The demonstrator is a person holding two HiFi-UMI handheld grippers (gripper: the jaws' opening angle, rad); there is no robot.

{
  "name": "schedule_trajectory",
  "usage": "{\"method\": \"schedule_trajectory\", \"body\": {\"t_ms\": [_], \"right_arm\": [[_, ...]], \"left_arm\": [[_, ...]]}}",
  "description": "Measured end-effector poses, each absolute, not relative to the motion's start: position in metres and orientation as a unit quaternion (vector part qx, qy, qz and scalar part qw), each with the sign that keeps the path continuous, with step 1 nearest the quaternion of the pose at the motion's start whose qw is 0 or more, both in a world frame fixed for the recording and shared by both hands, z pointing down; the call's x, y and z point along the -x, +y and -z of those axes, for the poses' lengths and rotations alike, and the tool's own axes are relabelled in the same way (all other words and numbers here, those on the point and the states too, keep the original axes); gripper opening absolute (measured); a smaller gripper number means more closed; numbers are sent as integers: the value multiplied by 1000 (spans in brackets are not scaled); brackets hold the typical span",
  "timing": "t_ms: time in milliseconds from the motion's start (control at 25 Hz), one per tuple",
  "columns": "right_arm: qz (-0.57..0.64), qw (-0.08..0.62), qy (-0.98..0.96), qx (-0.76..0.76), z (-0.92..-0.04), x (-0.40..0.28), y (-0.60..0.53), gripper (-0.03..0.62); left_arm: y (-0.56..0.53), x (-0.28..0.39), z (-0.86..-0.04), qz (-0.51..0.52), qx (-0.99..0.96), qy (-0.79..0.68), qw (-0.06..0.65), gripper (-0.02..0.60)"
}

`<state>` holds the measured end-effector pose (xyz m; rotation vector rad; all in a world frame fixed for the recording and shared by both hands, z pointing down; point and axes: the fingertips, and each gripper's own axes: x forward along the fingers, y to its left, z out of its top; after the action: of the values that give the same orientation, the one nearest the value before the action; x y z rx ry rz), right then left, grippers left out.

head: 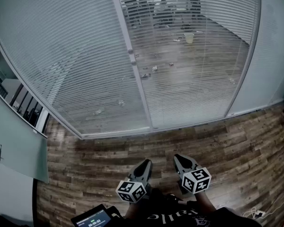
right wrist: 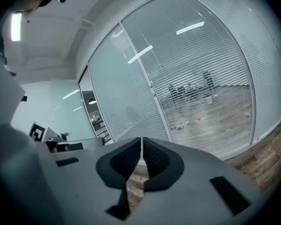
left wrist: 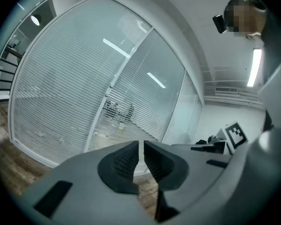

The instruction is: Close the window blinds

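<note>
Nearest us, our left claw [head: 144,164] and right claw [head: 181,159] are side by side over the wooden floor [head: 99,155], each pinched shut on nothing, and beyond them the window blinds [head: 71,60] hang full-length, the right-hand panel letting a room [head: 180,41] show through.

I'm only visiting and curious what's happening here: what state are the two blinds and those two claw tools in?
left blind: slats turned nearly shut, room behind barely shows.
right blind: slats open, room behind shows through.
left gripper: shut, holding nothing.
right gripper: shut, holding nothing.
</note>
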<state>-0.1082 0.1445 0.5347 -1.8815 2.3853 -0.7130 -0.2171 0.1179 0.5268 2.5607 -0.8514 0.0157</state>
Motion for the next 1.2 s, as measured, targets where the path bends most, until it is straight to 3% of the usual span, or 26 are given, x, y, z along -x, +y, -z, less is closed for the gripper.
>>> {"method": "schedule_trajectory", "body": {"t_ms": [720,1080,1200], "right_arm": [[201,-1,767,609,-528,32,-96,25],[198,-8,760,619,-518,11,-222,25],[210,-19,755,621,-523,-17,-244,25]], "left_arm": [[-181,145,-484,24,-937,-315,148,40],[-365,117,-470,79,-919,-334,197,98],[-420,88,-457,122,-900,-341,242,152]]}}
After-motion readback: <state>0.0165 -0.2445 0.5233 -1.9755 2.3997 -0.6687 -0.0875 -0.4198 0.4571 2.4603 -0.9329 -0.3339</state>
